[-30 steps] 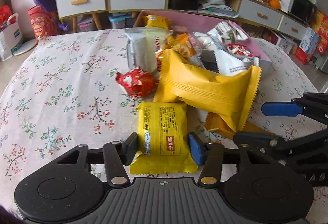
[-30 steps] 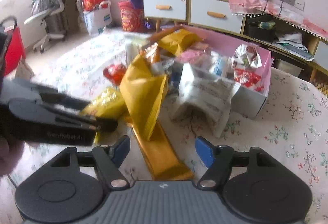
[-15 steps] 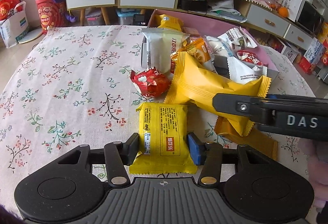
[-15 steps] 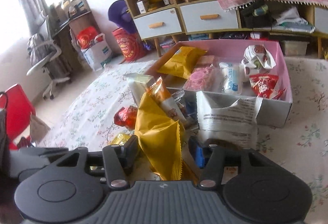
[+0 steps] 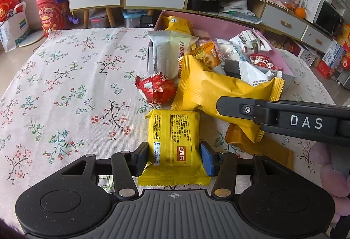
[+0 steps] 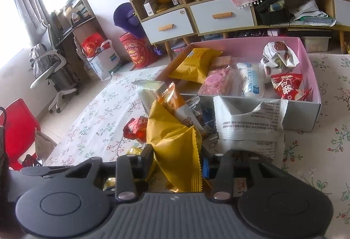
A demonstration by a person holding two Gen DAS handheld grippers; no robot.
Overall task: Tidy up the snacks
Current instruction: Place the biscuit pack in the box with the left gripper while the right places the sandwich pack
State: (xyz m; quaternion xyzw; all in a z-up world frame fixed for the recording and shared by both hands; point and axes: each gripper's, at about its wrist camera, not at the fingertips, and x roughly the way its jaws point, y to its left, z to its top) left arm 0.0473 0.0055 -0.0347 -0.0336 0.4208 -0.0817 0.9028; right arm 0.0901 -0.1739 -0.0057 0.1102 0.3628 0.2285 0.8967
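My left gripper [image 5: 174, 157] is shut on a small yellow snack pack [image 5: 174, 142] that lies flat on the floral tablecloth. My right gripper [image 6: 177, 159] is shut on a large yellow bag [image 6: 175, 149] and holds it tilted; the same bag [image 5: 221, 90] shows in the left wrist view under the right gripper's black body [image 5: 284, 121]. A red wrapped snack [image 5: 156, 88] lies left of the bag. A pink box [image 6: 306, 59] behind holds several snacks.
A white pack [image 6: 249, 121] leans on the box's front wall. A white-and-orange packet [image 5: 170, 51] stands by the box's left corner. A flat orange pack [image 5: 271, 148] lies under the large bag. Cabinets and a red chair [image 6: 17, 129] stand beyond the table.
My right gripper has closed on the large yellow bag and lifted its end; its view rose toward the pink box. My left gripper has stayed on the small yellow pack.
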